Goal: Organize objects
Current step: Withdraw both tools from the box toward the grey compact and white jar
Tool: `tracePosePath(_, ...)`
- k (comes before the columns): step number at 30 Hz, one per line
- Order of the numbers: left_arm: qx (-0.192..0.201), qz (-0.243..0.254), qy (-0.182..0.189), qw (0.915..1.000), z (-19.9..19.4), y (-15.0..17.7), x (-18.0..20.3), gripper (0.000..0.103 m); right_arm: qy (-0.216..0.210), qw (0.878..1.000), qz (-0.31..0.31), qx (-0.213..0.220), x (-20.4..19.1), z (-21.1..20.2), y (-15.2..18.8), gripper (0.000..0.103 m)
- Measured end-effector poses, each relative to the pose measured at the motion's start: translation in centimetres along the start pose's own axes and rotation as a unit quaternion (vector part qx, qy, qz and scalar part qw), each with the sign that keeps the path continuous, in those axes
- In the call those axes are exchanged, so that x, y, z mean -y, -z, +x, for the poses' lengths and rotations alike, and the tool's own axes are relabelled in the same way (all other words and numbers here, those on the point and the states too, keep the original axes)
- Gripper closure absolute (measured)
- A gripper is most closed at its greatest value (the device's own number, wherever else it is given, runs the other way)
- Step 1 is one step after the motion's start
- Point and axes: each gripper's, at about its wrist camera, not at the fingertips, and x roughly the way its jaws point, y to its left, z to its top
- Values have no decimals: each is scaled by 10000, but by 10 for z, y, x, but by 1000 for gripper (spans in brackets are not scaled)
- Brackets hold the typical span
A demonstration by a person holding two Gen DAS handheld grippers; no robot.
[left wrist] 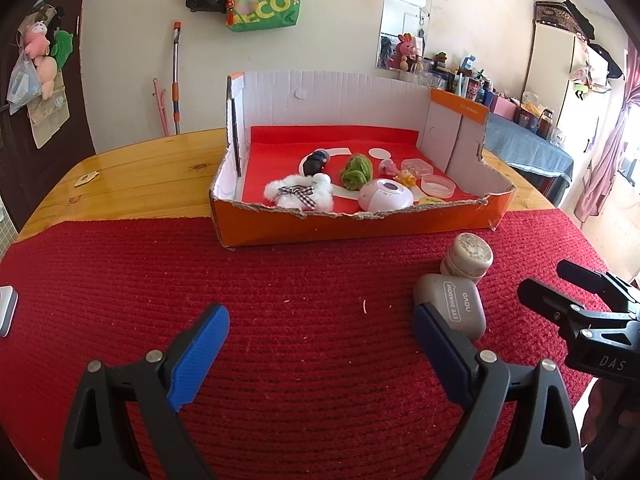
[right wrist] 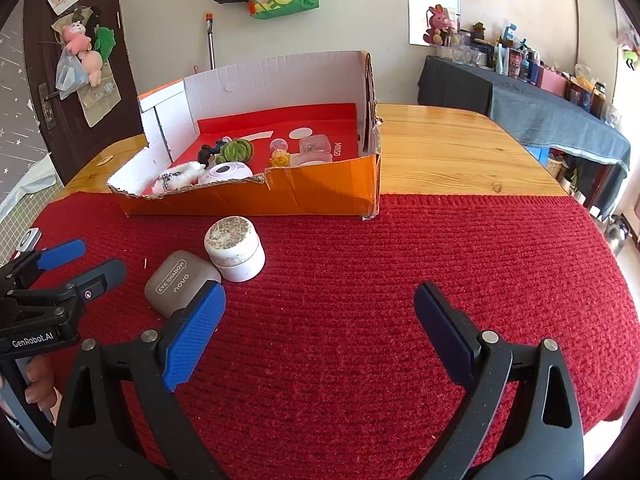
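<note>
Both the left gripper [left wrist: 320,344] and the right gripper [right wrist: 318,320] stood released. The grey rounded plastic eyeshadow case [right wrist: 180,282], at ten o'clock, appeared light, rigid, slippery; grasp its flat sides.

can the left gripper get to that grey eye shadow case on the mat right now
Probably yes. The left gripper is open over the red mat, and the eye shadow case lies just past its right finger; only the white jar stands close behind.

**Both tools open, nothing held**

Left tool [left wrist: 320,344]: fingers spread wide, low over the worktop, nothing between them. Right tool [right wrist: 320,320]: same, spread wide, nothing gripped. They sit side by side, both aimed forward.
</note>
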Motion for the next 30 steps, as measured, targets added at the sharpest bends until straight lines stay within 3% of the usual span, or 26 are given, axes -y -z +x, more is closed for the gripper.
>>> tracePosePath(17,-677,29,721,9951,31,-13,42,8,204,9994,277,64,29,-8,-5,6)
tracePosePath(30,-732,752,342,9939,45,-14,53,7,242,9983,527,74,53,-12,-10,6)
